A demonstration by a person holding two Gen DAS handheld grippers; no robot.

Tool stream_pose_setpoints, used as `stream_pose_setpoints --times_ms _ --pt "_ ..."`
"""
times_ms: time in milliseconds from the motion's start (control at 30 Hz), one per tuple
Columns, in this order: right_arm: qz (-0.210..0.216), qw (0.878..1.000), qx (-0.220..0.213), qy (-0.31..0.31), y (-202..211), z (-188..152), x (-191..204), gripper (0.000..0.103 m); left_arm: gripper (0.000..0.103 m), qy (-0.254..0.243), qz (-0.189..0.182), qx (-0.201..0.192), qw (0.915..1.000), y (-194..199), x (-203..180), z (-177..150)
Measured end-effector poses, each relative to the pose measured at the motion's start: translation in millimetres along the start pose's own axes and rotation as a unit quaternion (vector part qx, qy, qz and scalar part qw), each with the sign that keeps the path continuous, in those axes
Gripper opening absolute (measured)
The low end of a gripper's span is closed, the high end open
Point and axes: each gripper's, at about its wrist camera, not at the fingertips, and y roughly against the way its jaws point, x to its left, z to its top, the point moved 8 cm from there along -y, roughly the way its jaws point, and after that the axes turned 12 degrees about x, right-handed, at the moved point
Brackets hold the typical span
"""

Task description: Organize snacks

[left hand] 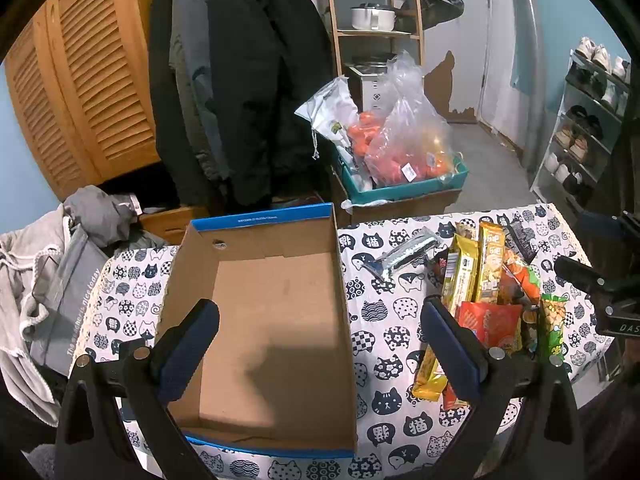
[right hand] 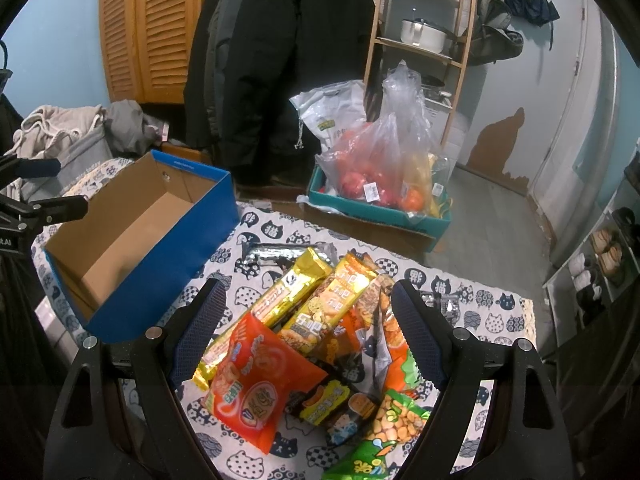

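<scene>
An empty cardboard box with blue sides (left hand: 276, 320) (right hand: 132, 236) sits on the cat-print tablecloth (left hand: 380, 304). My left gripper (left hand: 320, 312) is open and empty above the box's right wall. A pile of snack packets lies to the right: a gold bar (right hand: 276, 300), a yellow bar (right hand: 336, 300), a red-orange packet (right hand: 252, 388), a green peanut packet (right hand: 384, 436) and a silver packet (right hand: 280, 254). The pile also shows in the left wrist view (left hand: 492, 292). My right gripper (right hand: 308, 300) is open and empty just above the pile.
Beyond the table stands a teal box with bags of fruit (right hand: 376, 184). Dark coats (right hand: 276, 60) hang at the back. A wooden shelf with a pot (right hand: 424, 36) and a shoe rack (left hand: 584, 120) stand to the right. Grey clothes (left hand: 48, 272) lie at the left.
</scene>
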Motion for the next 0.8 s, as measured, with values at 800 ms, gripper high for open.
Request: stream_pose_setpoints --times_ms 800 --pt "0.002 1.0 0.002 0.001 -1.2 -1.8 1.4 0.083 0.102 -0.001 -0.008 0.0 1.0 0.4 -1.3 -4.0"
